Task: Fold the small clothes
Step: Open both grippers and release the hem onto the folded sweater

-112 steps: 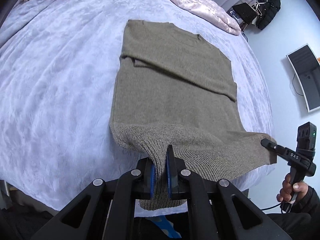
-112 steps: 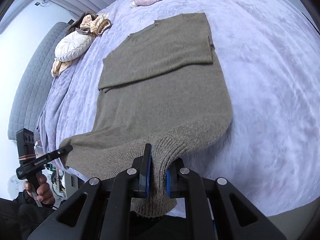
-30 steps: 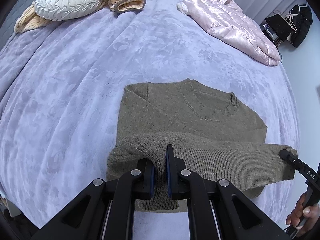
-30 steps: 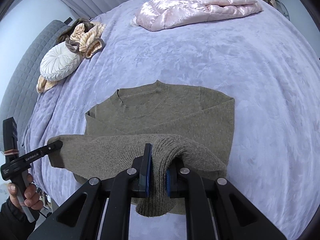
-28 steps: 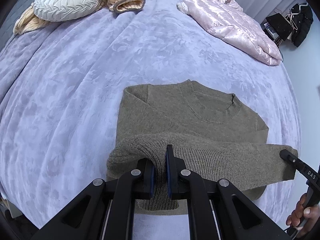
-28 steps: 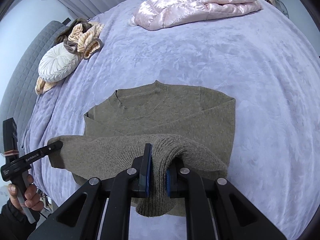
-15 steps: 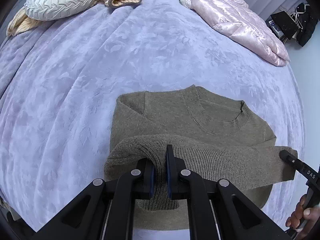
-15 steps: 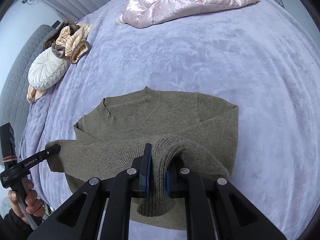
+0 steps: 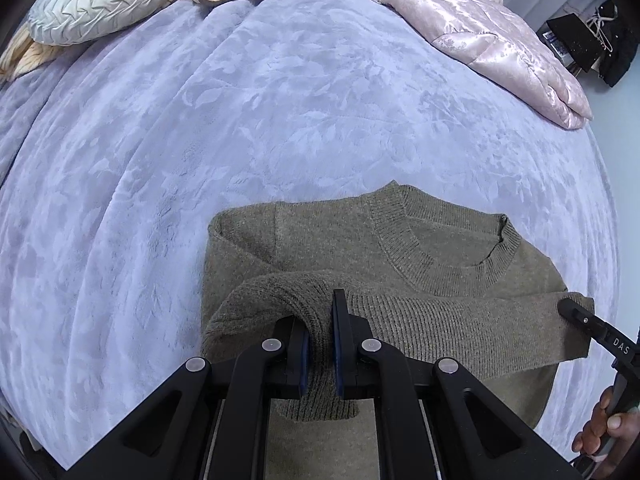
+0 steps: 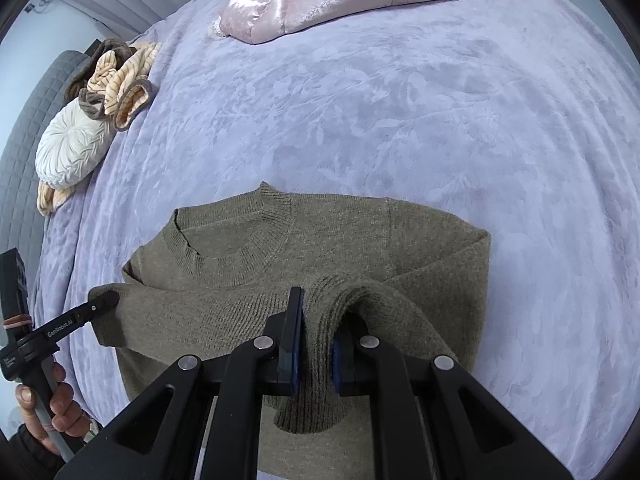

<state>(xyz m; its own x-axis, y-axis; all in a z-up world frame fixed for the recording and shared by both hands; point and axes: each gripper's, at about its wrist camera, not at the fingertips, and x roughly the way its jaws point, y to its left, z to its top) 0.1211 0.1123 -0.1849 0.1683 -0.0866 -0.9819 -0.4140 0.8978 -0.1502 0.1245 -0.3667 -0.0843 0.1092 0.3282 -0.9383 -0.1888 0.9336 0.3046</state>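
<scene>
We are midway through the fold. On the left, our left claw is clamped on one hem corner of the sweater; the knit bunches between its pads. The hem stretches from there across to our right claw, clamped on the other corner. Ahead of both claws the sweater's upper half lies flat on the bed, collar up, sleeves apparently tucked in. The hem is held just short of the collar. What is left, we judge: lay the hem down, let go, smooth it. The pink jacket lies well beyond the claws.
</scene>
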